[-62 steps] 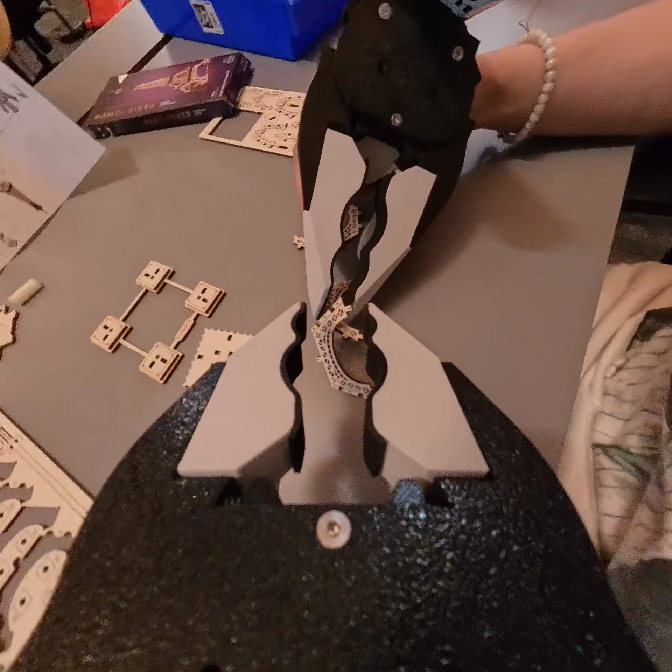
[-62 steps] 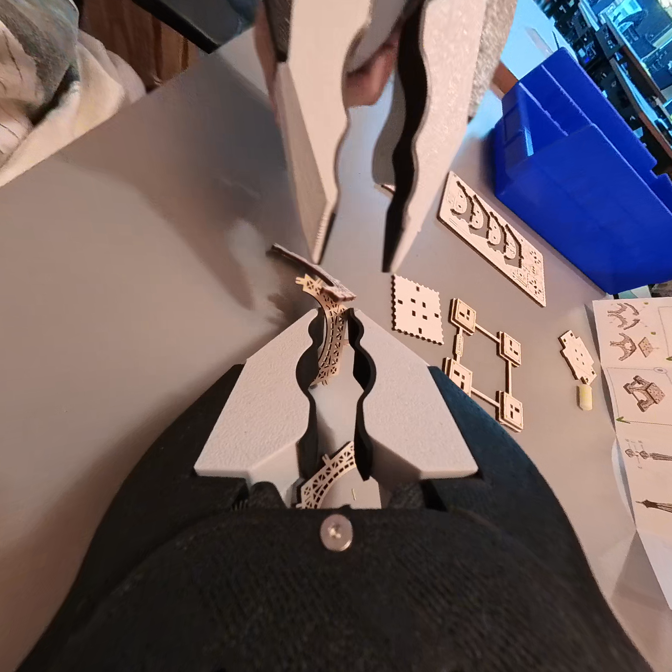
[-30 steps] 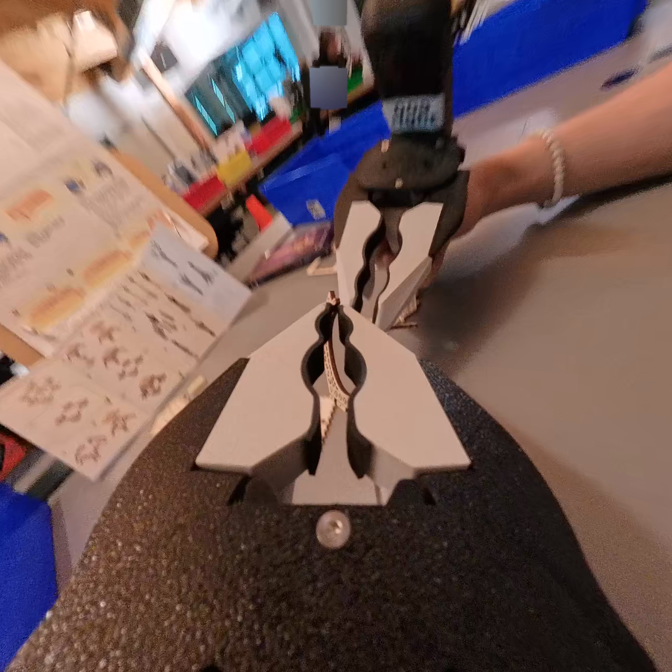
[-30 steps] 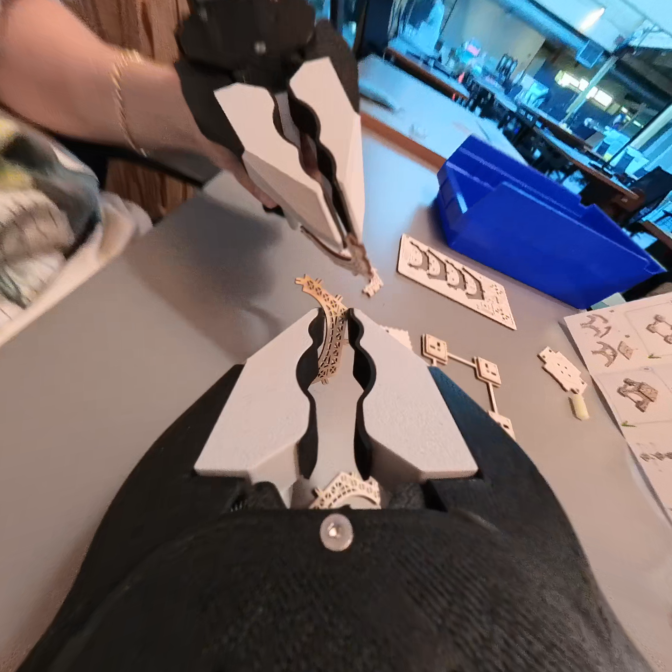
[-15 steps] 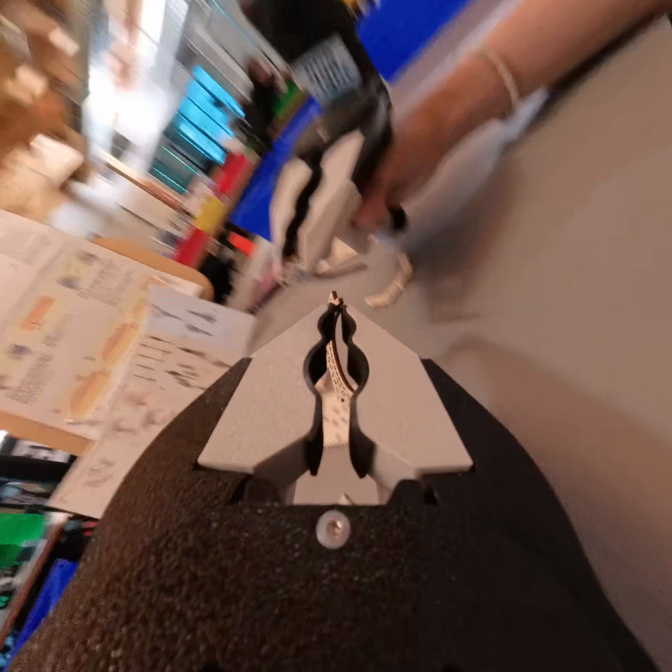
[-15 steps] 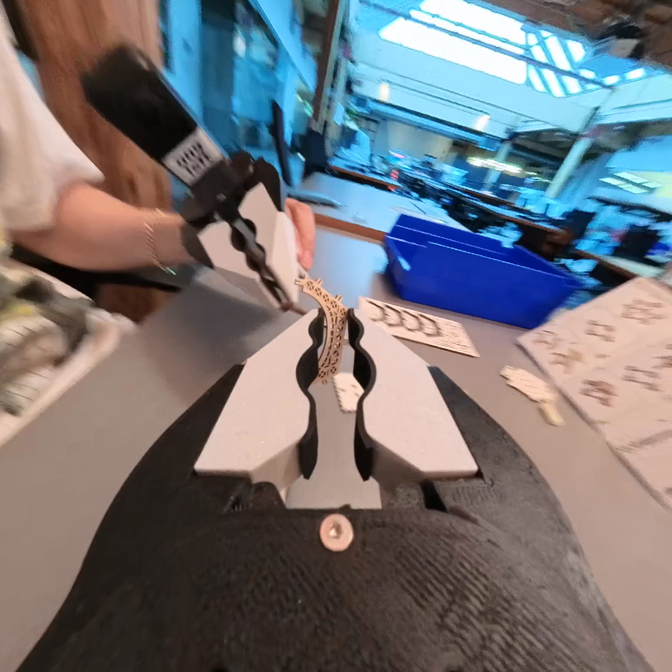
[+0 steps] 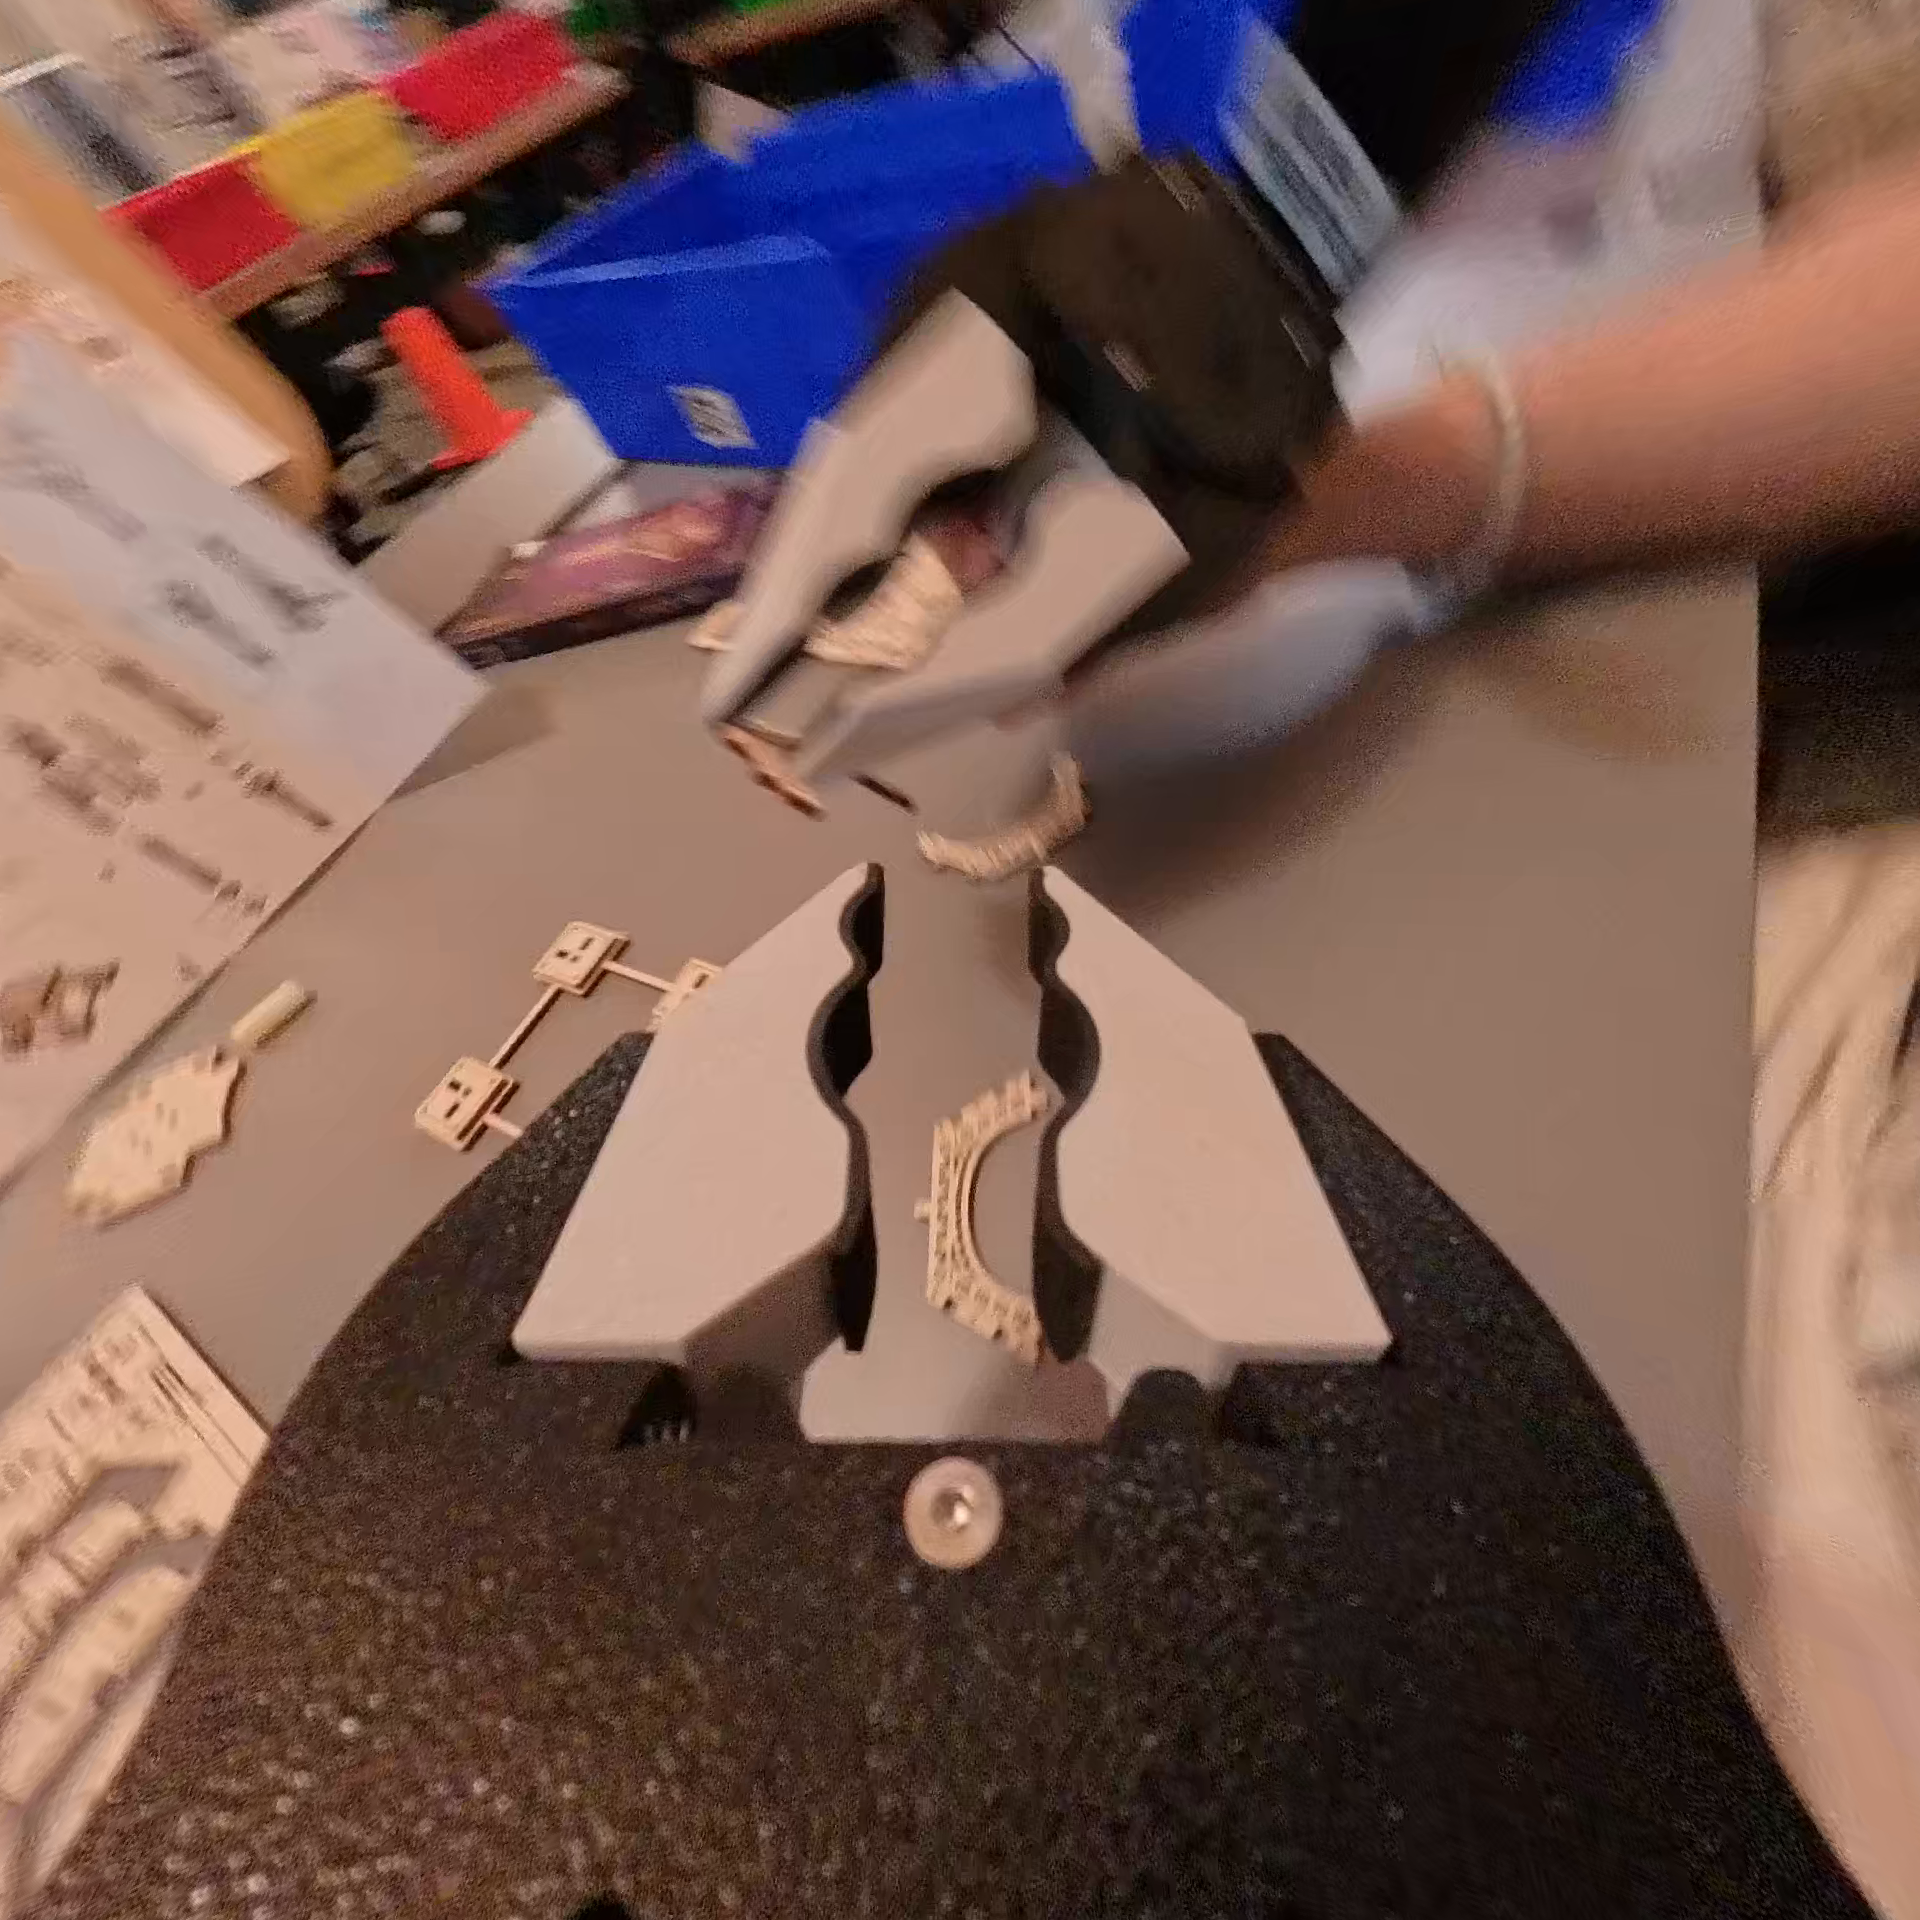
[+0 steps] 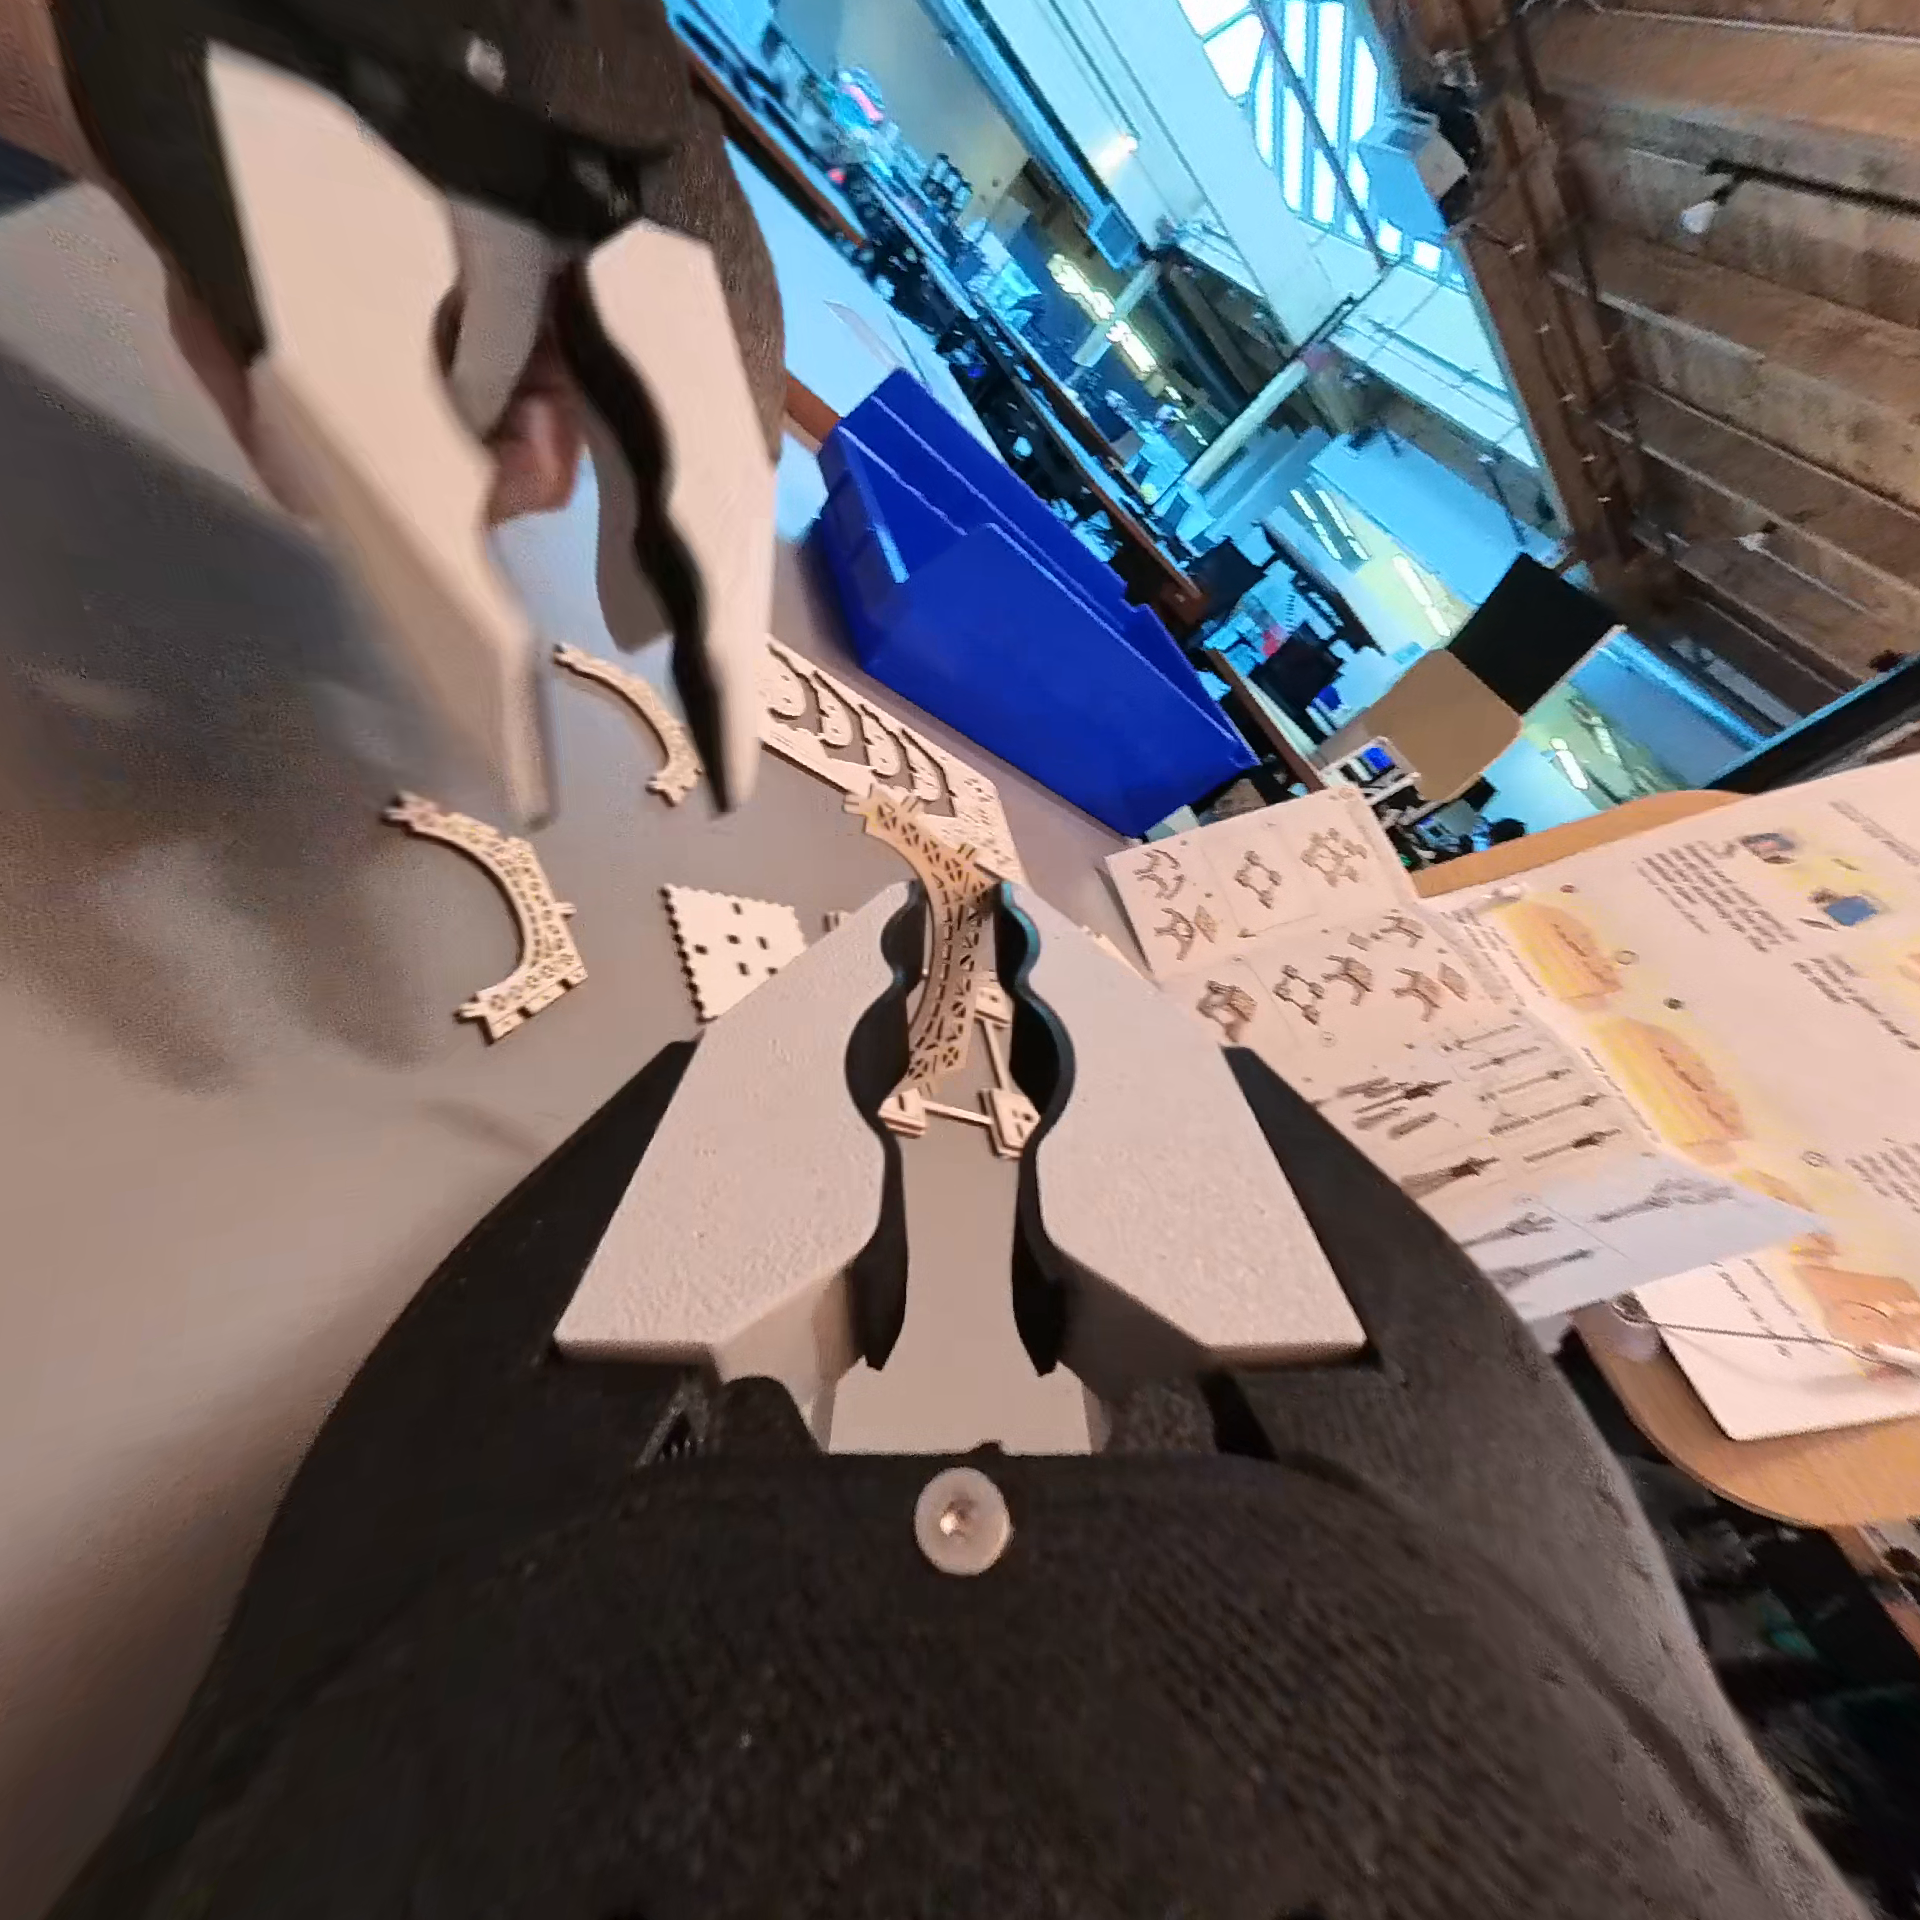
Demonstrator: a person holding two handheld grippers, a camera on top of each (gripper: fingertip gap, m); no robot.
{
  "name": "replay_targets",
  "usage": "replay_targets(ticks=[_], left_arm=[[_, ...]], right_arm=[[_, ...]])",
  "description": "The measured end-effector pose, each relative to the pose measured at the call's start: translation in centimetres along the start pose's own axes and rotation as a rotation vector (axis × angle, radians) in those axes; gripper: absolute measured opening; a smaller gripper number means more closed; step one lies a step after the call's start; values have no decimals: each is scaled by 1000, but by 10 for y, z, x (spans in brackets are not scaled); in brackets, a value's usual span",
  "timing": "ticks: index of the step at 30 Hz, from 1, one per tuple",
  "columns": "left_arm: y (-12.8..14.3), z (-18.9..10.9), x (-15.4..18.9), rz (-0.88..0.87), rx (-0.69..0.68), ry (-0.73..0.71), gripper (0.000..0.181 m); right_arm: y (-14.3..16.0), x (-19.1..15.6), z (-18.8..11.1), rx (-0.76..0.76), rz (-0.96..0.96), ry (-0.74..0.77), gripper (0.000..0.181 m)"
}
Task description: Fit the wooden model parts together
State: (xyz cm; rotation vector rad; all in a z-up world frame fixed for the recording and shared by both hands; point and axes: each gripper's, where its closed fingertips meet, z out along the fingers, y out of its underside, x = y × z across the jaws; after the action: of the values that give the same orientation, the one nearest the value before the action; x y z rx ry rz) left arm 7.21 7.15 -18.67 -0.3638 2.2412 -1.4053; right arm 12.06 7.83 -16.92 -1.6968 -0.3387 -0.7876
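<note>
The left gripper (image 7: 956,883) stands wide, nothing between its fingers; through the gap its own view shows an arch piece (image 7: 977,1205) lying flat on the grey table (image 7: 1403,935). A second arch (image 7: 1003,831) lies just past the fingertips, blurred. The right gripper (image 8: 958,894) is nearly closed, pinching a lattice strip (image 8: 940,956) upright between its tips.

Only the left view shows the purple box (image 7: 603,582), the square frame of four pads (image 7: 520,1039) to the left, and a small flat part (image 7: 145,1143) near a pale peg (image 7: 270,1013). There the right gripper is a smear above the table, and what it grips cannot be told.

Only the right view shows that strip sharply, plus a square dotted plate (image 8: 732,945) and a sheet of cut-outs (image 8: 883,748) on the table. It also shows both arches, one (image 8: 499,914) left of the plate, one (image 8: 634,717) under the open left fingers. The blue bin (image 8: 1018,634) and instruction sheets (image 8: 1455,1039) appear in both views.
</note>
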Motion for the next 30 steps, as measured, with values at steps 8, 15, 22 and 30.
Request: replay_targets(ticks=[8, 15, 22, 30], left_arm=[[-15, 0, -26, -472, 20, -47, 13], [-7, 3, -22, -406, -3, -47, 4], [-1, -7, -2, -87, 48, 174, 0], [7, -2, -4, 63, -37, 181, 0]], right_arm=[[-10, 0, 2, -19, -117, 61, 11], [-9, -8, 2, 3, -55, -8, 11], [-22, -26, -8, 151, 256, -264, 29], [-30, -36, -12, 196, 454, -412, 3]])
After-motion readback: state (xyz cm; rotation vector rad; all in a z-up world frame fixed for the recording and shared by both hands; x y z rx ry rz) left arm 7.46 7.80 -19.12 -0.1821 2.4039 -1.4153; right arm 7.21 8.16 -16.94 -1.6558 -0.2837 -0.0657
